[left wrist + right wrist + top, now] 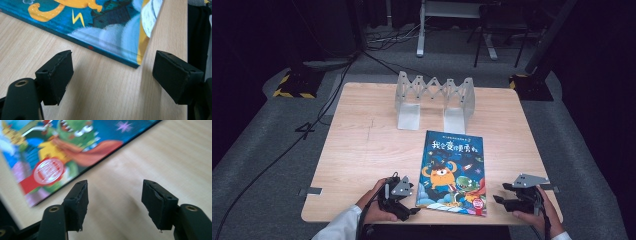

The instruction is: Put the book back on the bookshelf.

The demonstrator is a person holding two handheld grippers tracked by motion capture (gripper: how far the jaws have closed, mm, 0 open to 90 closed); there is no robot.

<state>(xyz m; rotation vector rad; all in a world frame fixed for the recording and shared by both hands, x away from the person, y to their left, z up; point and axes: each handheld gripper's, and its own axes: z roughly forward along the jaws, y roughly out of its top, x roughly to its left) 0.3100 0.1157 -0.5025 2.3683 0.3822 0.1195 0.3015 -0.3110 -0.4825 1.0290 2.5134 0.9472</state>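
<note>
While book (453, 171) lies flat on bench (362, 145), untouched, I hold left gripper (411, 210) and right gripper (499, 200) released, empty, flanking it. Rack (434, 97) vacant; lift and shelving remain.

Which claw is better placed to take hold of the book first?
Probably the left claw: it sits open right beside the book, at its near corner. The right claw, also open, stands further off.

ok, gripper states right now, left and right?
Left gripper: open, empty, jaws apart just short of the book corner.
Right gripper: open, empty, beside the book's edge, not touching it.
</note>
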